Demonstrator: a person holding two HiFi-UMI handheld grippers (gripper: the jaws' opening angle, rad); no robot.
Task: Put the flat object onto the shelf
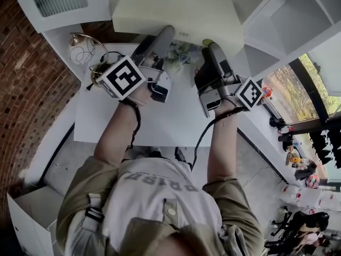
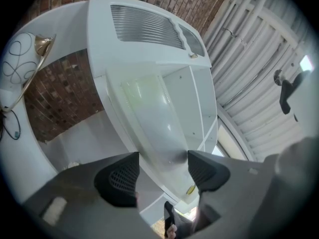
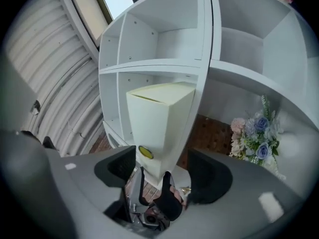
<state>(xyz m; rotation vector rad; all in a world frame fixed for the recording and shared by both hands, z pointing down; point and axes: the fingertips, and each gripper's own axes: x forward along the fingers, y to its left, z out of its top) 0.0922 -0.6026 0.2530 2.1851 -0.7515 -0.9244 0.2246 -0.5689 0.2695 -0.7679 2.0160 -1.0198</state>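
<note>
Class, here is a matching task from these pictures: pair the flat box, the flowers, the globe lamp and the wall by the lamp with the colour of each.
Things:
1. flat box
2. flowers
3. globe lamp
4. wall by the lamp

Colours:
A. red-brown brick
B. white with dark loops
C. pale cream
D. pink and blue

Pairs: 1-C, 2-D, 3-B, 4-A

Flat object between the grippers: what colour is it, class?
Pale cream flat object, with a round yellow sticker; clearest in the right gripper view.
</note>
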